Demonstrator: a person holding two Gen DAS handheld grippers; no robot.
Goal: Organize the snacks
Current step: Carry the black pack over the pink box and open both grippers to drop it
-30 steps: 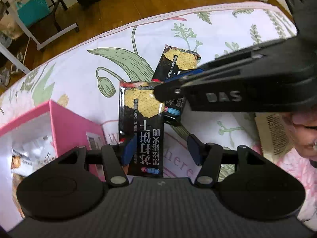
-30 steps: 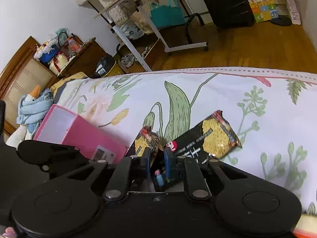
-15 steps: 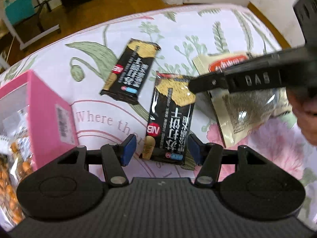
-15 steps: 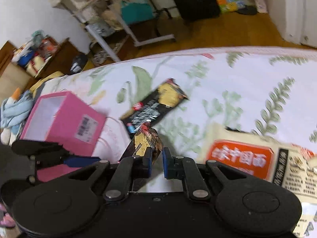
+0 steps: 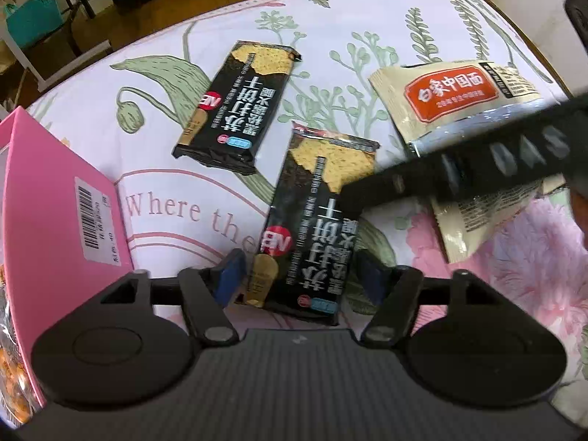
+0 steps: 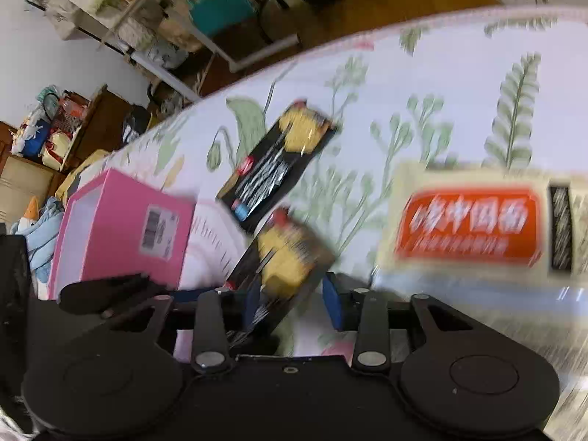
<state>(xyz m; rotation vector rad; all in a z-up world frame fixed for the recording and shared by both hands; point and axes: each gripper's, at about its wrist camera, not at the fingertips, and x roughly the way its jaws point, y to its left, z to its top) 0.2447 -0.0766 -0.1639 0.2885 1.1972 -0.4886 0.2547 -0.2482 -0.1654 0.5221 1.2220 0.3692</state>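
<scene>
Through the left wrist camera I am seeing my left gripper (image 5: 297, 275) spread wide, its blue pads flanking the near cracker pack (image 5: 314, 228) without touching it. That pack is lying flat on the floral sheet (image 5: 330, 22). I am judging it light, with slick foil and brittle biscuits inside, so I am planning a gentle pinch across its narrow width. I am counting two black cracker packs, the far cracker pack (image 5: 235, 104) included, one beige noodle bag (image 5: 459, 110) and one pink box (image 5: 55, 228).

Through the blurred right wrist camera my right gripper (image 6: 292, 301) is standing unclenched, gripping nothing, over the near pack's end.
</scene>
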